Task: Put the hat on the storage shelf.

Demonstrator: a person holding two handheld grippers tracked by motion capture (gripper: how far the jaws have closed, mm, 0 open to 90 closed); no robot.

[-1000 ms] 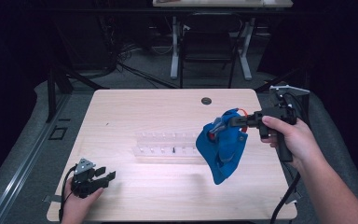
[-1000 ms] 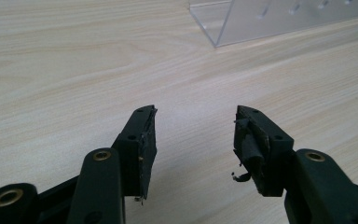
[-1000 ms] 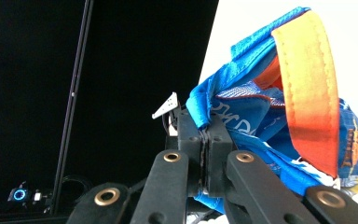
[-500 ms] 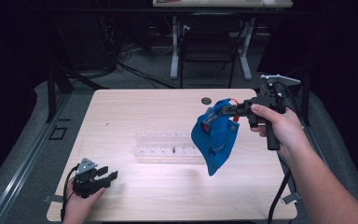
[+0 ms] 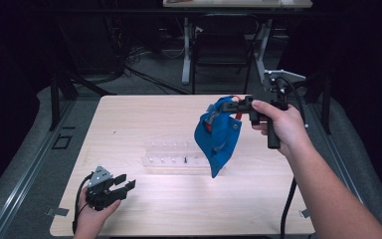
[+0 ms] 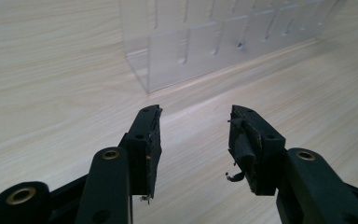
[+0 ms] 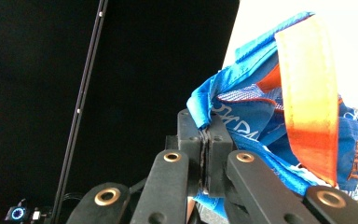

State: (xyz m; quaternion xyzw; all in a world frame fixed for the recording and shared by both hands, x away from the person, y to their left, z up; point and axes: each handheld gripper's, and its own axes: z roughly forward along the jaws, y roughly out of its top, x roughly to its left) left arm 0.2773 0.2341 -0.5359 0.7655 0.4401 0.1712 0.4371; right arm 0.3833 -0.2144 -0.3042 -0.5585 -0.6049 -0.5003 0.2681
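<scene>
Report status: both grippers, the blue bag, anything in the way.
Right gripper shut on blue bag, bag hanging clear above table. Left gripper open, jaws just closing some, nothing between. Clear plastic rack under bag.

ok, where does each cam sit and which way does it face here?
High view: fixed above the person's side, looking forward and down on the light wooden table; both forearms and hands show.
Left gripper view: rides the left gripper, low over the table, facing the clear plastic compartment rack; jaws apart, nothing between them.
Right gripper view: rides the right gripper, raised, jaws shut on the blue fabric bag with orange strap.
Shared: the high view also shows the rack and the bag.
</scene>
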